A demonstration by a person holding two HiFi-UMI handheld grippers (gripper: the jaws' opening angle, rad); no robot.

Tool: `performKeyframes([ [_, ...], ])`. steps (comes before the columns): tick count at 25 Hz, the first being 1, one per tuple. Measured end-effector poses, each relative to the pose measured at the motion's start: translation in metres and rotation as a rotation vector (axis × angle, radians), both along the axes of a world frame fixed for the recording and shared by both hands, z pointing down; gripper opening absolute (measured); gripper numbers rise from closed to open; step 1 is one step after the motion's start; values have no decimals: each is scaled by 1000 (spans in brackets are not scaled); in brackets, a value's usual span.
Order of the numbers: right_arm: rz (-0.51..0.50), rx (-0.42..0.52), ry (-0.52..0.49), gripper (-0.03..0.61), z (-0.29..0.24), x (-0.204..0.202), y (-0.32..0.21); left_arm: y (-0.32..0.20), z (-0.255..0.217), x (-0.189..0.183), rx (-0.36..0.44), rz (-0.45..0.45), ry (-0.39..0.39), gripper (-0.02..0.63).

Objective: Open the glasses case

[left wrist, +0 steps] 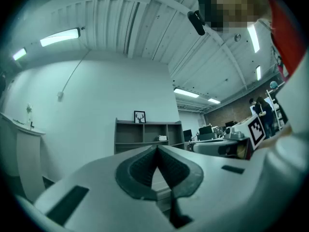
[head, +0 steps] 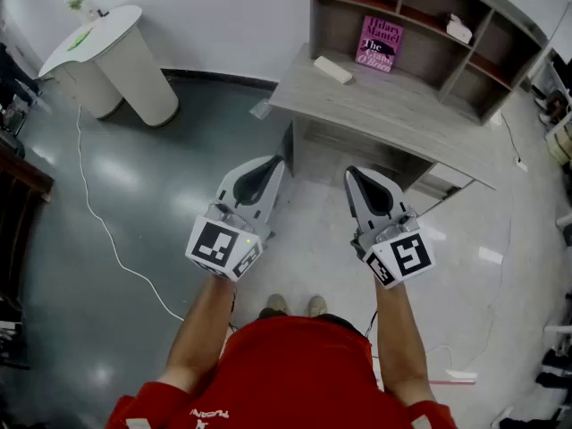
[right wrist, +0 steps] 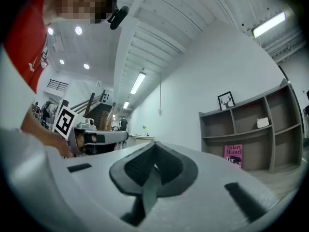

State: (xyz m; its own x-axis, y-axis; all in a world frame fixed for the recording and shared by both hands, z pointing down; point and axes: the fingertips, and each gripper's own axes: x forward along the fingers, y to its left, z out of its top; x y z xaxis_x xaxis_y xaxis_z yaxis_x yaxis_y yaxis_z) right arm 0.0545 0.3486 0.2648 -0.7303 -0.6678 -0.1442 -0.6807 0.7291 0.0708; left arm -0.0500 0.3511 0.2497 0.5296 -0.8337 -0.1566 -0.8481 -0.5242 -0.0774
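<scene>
Jaws pressed together, empty: L gripper (head: 273, 166), R gripper (head: 353, 175). I'd close on bench (head: 393, 105), pin prob. case (head: 332, 69) w/ one, lift lid w/ other.

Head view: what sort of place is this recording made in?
Probably an office-like indoor room: a grey wooden desk with open shelves, a pink book on it, and a white rounded counter on a glossy grey floor.

We are standing before the desk (head: 402, 114), holding the left gripper (head: 275, 162) and right gripper (head: 351, 173) side by side, short of its near edge. The glasses case (head: 332, 69) is lying on the desk, just left of the book (head: 380, 43) leaning in the shelf (head: 447, 79) behind. A round table (head: 112, 47) is standing well apart at left.
</scene>
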Motion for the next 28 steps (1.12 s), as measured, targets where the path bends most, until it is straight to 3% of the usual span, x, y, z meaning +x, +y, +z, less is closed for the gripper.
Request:
performKeyframes([
  [17,-91,-23,-54,5,19,51,-6,-18,5,53,-26,-64,-53,9],
  [28,-75,-25,-47,5,32,63,-64,-75,20,56,-33,-74,-54,9],
])
